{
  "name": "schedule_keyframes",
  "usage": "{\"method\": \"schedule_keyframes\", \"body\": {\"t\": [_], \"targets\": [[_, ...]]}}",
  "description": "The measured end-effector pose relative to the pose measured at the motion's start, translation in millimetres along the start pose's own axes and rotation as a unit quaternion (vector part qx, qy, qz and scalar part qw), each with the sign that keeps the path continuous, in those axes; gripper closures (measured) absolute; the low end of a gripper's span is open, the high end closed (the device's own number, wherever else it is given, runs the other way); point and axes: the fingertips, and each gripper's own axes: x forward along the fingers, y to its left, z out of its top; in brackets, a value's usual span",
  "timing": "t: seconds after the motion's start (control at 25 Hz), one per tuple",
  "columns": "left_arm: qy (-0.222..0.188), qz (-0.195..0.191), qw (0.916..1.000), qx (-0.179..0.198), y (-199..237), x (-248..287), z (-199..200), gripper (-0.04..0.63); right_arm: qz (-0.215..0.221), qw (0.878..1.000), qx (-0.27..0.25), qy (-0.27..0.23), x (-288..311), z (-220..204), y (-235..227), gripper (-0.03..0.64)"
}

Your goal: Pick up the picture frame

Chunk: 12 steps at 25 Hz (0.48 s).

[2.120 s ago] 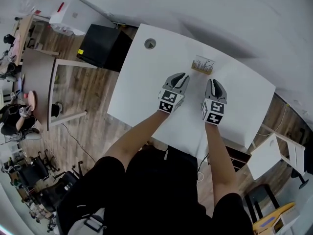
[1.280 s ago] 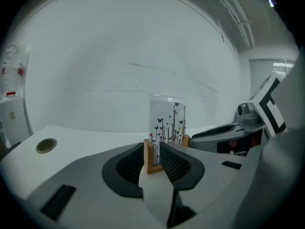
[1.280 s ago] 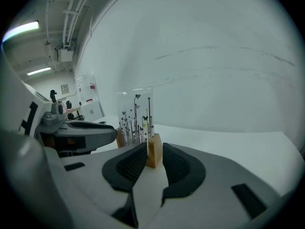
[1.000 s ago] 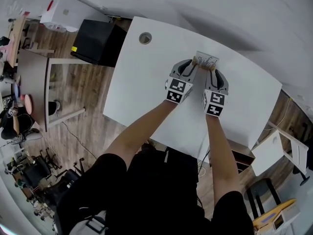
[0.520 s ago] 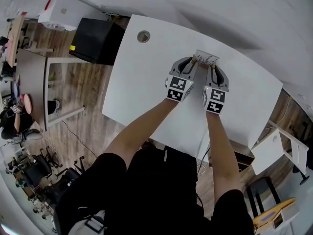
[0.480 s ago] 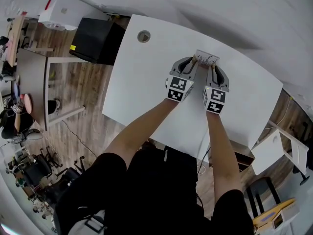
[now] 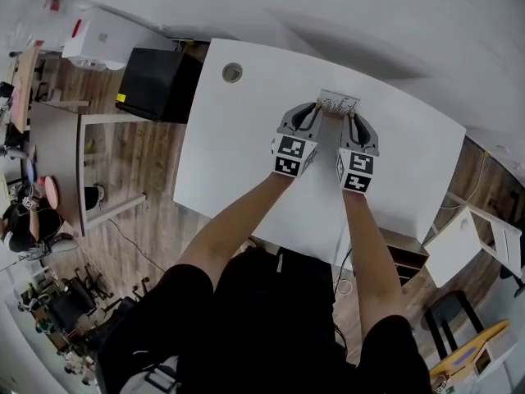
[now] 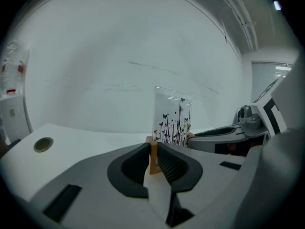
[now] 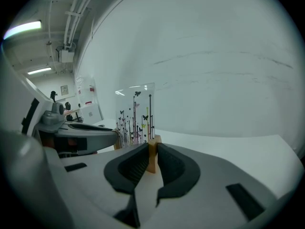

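Tabletop [image 7: 246, 142] below; frame [image 7: 338, 103] upright, spanning left tongs [image 7: 314, 110] to right tongs [image 7: 351, 115], each clamped narrow on one wooden end block [image 8: 152, 152]; risk: uneven pull would likely twist the clear panel [image 8: 172, 120] from a block.

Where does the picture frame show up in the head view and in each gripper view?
Head view: picture frame at upper centre, between the two grippers' tips.
Left gripper view: frame just right of centre, its wooden end clamped in the left gripper.
Right gripper view: frame just left of centre, its wooden end clamped in the right gripper.
Shared landmark: the white table.
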Motion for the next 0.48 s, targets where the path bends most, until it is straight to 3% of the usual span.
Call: {"method": "schedule_keyframes", "body": {"t": [0.48], "targets": [[-0.020,0.000,0.9995,0.023,-27,-59,26,0.534,-0.009,1.000,0.002,-0.020,-61,24,21,0.548]]}}
